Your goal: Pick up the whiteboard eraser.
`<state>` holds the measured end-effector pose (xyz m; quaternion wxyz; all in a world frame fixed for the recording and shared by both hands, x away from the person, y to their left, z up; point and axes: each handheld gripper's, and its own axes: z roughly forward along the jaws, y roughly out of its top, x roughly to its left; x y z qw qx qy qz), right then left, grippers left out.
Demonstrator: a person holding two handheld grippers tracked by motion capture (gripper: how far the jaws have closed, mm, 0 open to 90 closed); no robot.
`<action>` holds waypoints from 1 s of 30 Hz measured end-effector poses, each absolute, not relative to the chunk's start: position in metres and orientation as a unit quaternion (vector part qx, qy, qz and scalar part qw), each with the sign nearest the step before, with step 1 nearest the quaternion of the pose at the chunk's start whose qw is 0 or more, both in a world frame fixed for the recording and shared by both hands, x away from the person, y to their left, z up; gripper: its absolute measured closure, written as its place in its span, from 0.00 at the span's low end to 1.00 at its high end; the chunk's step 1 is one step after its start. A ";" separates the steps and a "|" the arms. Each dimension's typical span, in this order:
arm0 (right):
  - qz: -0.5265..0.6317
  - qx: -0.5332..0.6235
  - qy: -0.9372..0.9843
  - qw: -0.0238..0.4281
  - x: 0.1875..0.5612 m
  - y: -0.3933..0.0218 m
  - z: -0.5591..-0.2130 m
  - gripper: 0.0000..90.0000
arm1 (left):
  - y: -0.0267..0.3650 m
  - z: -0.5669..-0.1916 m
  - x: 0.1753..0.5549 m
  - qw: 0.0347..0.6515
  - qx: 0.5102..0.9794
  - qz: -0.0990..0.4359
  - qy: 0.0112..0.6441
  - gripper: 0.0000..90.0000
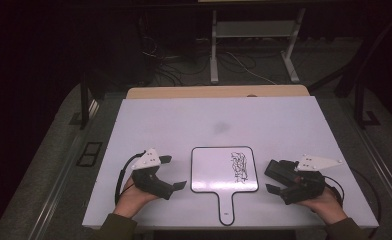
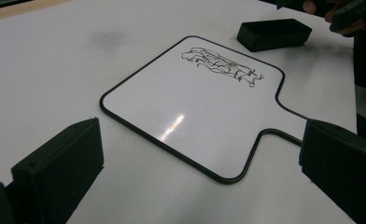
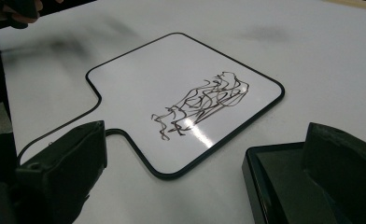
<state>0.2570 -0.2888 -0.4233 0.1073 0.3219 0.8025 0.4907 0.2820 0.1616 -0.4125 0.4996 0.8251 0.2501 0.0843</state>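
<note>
A paddle-shaped whiteboard [image 1: 211, 170] [image 2: 172, 112] [image 3: 139, 79] with a black rim lies flat near the table's front, its handle toward the person. A black scribble [image 1: 239, 166] [image 2: 221, 63] [image 3: 200, 102] marks its right half. My left gripper [image 1: 173, 172] [image 2: 200, 140] rests left of the board, open, with nothing between its jaws. My right gripper [image 1: 273, 179] [image 3: 207, 140] rests right of the board, also open. A black block eraser [image 1: 280, 170] [image 2: 274, 33] [image 3: 279, 186] lies on the table by its far jaw, which hangs over it. The other jaw stands well away from it.
The white table [image 1: 184, 120] carries a faint grey smudge [image 1: 219, 127] behind the board. A wooden strip [image 1: 214, 91] runs along its far edge. Beyond it, cables and the legs of a stand [image 1: 214, 65] sit on the dark floor.
</note>
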 end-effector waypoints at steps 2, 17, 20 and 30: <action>0.491 0.321 0.803 0.107 0.257 -0.289 -0.423 0.00 | 0.161 -0.413 0.282 0.500 0.825 0.084 0.251 0.00; 0.469 0.314 0.818 0.109 0.265 -0.293 -0.415 0.00 | 0.163 -0.416 0.281 0.498 0.824 0.080 0.259 0.00; 0.465 0.317 0.820 0.107 0.266 -0.293 -0.413 0.00 | 0.163 -0.417 0.280 0.497 0.824 0.079 0.259 0.00; 0.458 0.320 0.822 0.108 0.270 -0.296 -0.412 0.00 | 0.163 -0.419 0.279 0.493 0.827 0.080 0.259 0.00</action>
